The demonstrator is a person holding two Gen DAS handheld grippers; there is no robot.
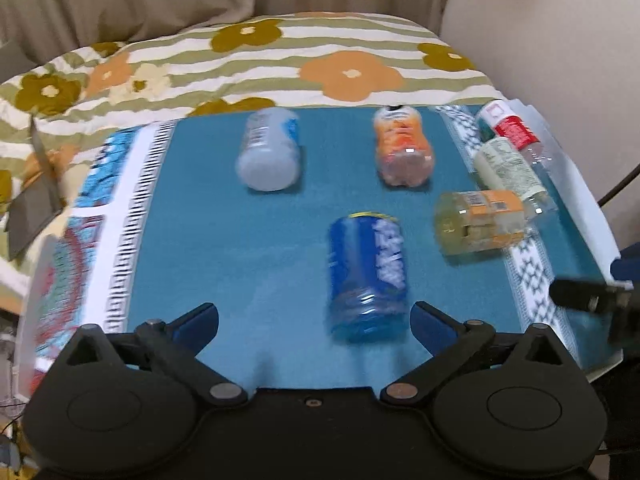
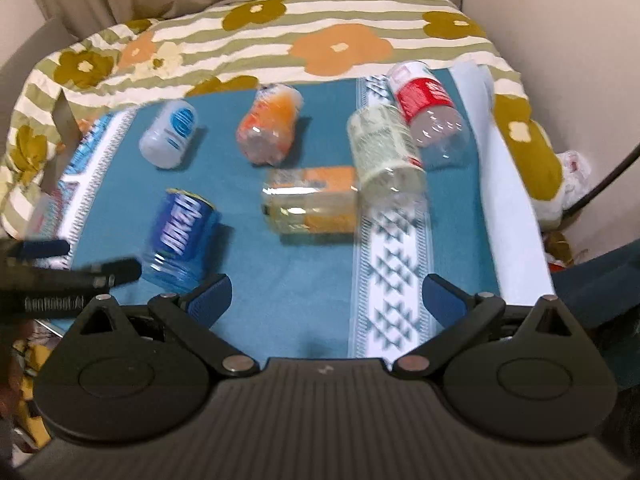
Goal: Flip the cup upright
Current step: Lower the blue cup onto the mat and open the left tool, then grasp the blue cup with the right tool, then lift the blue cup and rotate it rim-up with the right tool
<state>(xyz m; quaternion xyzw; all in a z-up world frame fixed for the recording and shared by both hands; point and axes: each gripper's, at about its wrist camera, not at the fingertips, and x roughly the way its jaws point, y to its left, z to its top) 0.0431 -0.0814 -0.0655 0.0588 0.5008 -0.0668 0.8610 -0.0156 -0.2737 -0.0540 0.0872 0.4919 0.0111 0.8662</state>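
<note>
Several plastic bottles lie on their sides on a teal mat (image 1: 240,240). A blue bottle (image 1: 368,276) lies nearest, just ahead of my left gripper (image 1: 314,318), which is open and empty; it also shows in the right wrist view (image 2: 180,236). A white-blue bottle (image 1: 270,152), an orange one (image 1: 402,148), a yellow-orange one (image 1: 480,222), a pale green one (image 1: 508,168) and a red-labelled one (image 1: 512,128) lie farther off. My right gripper (image 2: 328,296) is open and empty over the mat (image 2: 304,280), short of the yellow-orange bottle (image 2: 312,200).
The mat lies on a bed with a flowered, striped blanket (image 1: 280,60). A curtain and wall stand behind. The mat's patterned white border (image 2: 392,272) runs ahead of the right gripper. The left gripper's tip (image 2: 80,276) shows at the right view's left edge.
</note>
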